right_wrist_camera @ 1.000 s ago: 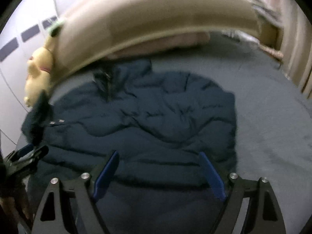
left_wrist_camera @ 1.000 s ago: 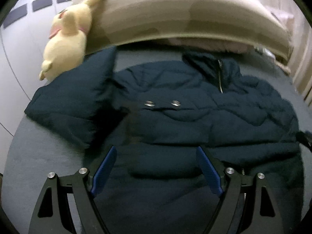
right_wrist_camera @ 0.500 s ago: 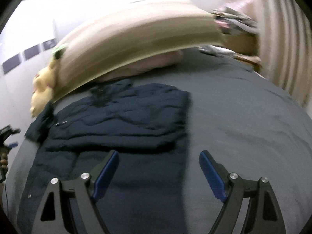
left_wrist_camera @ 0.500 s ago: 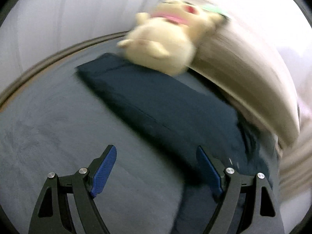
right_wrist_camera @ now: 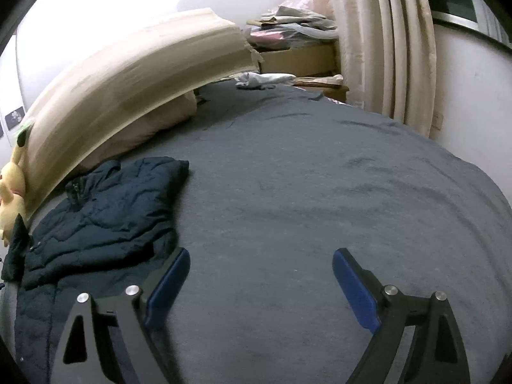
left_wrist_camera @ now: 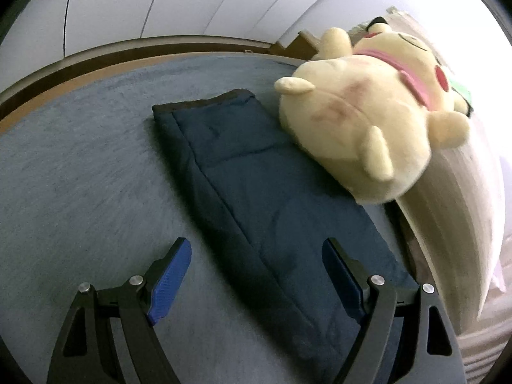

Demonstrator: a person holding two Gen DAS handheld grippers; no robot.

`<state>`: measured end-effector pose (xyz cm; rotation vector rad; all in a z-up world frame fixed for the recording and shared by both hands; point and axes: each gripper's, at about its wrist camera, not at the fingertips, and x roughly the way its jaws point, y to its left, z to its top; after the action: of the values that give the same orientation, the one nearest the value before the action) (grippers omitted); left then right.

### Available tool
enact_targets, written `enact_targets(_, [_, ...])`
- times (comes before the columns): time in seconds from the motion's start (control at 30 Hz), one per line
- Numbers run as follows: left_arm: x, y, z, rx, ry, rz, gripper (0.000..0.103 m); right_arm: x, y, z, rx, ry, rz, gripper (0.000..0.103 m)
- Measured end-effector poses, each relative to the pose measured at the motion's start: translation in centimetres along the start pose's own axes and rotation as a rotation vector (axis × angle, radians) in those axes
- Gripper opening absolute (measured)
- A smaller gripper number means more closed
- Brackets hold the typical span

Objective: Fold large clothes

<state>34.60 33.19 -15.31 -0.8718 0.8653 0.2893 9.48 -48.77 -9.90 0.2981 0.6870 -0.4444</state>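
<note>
A home bedroom: a bed (right_wrist_camera: 304, 176) with headboard (right_wrist_camera: 128, 76), pillow (right_wrist_camera: 153, 121), plush toy (left_wrist_camera: 368, 121), and curtains (right_wrist_camera: 384, 48).

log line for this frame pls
left gripper: open, over jacket sleeve | right gripper: open, jaws just widening, empty, over bedsheet | jacket: partly folded

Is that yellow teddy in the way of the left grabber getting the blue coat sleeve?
Not really. The left gripper is open, and the jacket sleeve lies right ahead of it with nothing in between. The yellow plush toy lies at the sleeve's far right edge, seemingly overlapping it, so it might snag when the sleeve is lifted.
</note>
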Motion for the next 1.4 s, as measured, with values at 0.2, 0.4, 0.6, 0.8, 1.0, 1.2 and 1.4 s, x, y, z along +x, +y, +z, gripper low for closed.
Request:
enact_targets(0.2, [1.6,0.3,1.0,-0.016,-0.002,0.028,0.036,-0.4,0.6,-0.4,-0.012,-0.01,0.001,0.093])
enact_targets(0.4, [0.0,-0.1,1.4,0.025,-0.05,0.054,0.008,-0.7,0.8,-0.2,-0.013,-0.02,0.005,0.093])
enact_targets(0.6, [-6.3,-4.1,-0.5,0.192,-0.22,0.064,0.007,-1.5,0.4,0.0,0.01,-0.038,0.027,0.093])
enact_targets(0.8, [-12.9,-10.1,-3.3,0.366,-0.365,-0.005,0.006,-2.8,-0.6,0.4,0.044,-0.07,0.059,0.093])
enact_targets(1.0, [-18.0,-19.3,-10.0,0.593,-0.448,-0.132,0.006,-3.9,-2.4,0.4,0.089,-0.092,0.081,0.093])
enact_targets(1.2, [-18.8,-26.3,-18.6,0.767,-0.418,-0.226,0.006,-4.4,-4.1,0.1,0.142,-0.093,0.1,0.093])
enact_targets(1.4, [-15.9,-31.5,-28.6,0.951,-0.317,-0.264,0.006,-4.7,-4.7,-0.2,0.15,-0.094,0.121,0.093])
